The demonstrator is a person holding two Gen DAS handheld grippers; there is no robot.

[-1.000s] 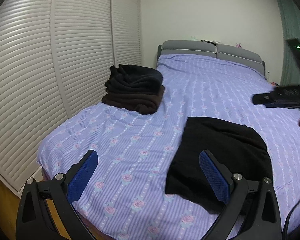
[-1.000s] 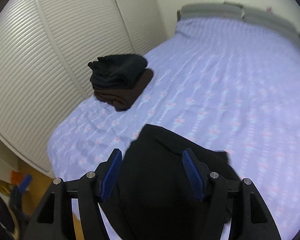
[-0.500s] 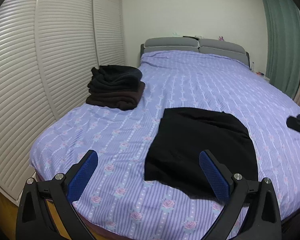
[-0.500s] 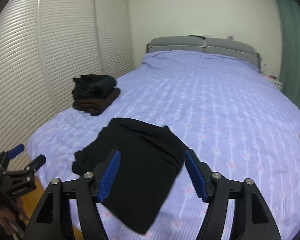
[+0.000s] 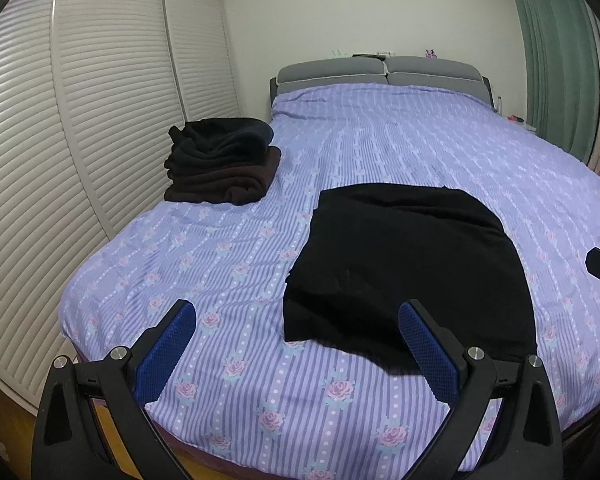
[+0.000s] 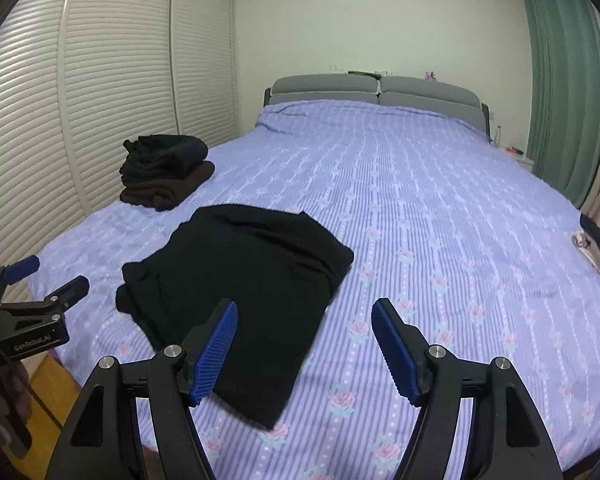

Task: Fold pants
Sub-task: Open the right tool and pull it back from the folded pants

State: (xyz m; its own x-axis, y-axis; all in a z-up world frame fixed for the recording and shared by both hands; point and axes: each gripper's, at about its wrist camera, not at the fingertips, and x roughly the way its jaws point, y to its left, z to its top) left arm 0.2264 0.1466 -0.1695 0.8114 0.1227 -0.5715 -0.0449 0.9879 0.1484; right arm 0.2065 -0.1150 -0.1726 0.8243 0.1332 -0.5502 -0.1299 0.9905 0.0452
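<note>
Left gripper (image 5: 298,354): jaws spread wide, blue pads (image 5: 164,354) bare, nothing held; it hovered above the near edge of the bed (image 5: 380,152). Also seen at the left margin of the right wrist view (image 6: 46,280), apart from the cloth.

Right gripper (image 6: 304,350): jaws likewise spread wide, nothing between the blue pads (image 6: 396,354); it hung above the sheet near the foot of the bed.

Pants (image 5: 408,268): black, folded into a flat, roughly rectangular bundle, lying on the lilac rose-striped sheet (image 5: 228,280) toward the near end; no gripper touched them. In the right wrist view (image 6: 236,288) they lay ahead and left of the fingers.

Stack of folded dark garments (image 5: 222,166): on the left side of the bed, well apart from the pants, beside the louvred wardrobe doors (image 5: 108,92).

Grey headboard (image 5: 380,72): far end. Green curtain (image 5: 556,48): far right.
</note>
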